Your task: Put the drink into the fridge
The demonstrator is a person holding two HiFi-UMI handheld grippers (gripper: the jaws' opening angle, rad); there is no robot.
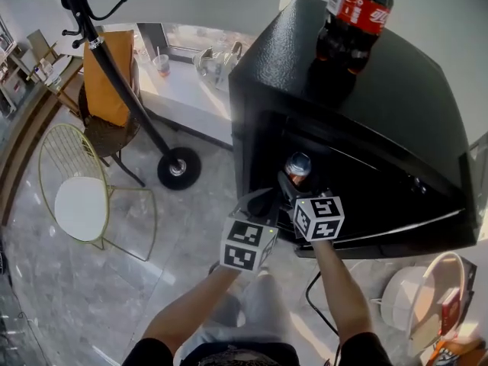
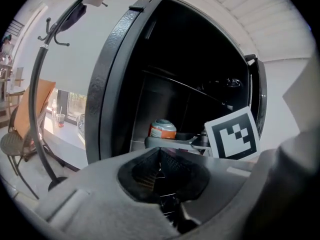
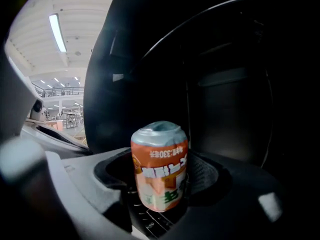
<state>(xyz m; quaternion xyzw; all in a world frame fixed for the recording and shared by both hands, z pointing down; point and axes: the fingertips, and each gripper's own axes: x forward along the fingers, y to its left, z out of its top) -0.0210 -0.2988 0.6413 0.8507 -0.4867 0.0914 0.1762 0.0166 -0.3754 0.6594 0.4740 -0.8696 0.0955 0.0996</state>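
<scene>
Evidently the carrying-in step is under way: the right gripper (image 1: pixel 293 183) is clamped on a small drink can (image 3: pixel 160 166), holding it round the middle, just at the open front of the black mini fridge (image 1: pixel 381 90). In the head view the can's silver top faces up, so it seems to be held upright. It hangs in the mouth of the dark compartment, not yet resting on anything.

The left gripper (image 2: pixel 160 168) hovers just beside the right one, its jaws together on nothing.

The next move, as I judge it, calls for pushing the can further in, lowering it level onto a shelf or the floor of the compartment, and only then opening the jaws. The interior is dark, so the landing spot is hard to read.

The can is orange and white with green lettering and a dull silver shoulder — its print reads upside down in the right gripper view. A cola bottle (image 1: pixel 352 21) stands on the fridge's top, well apart from the can.
</scene>
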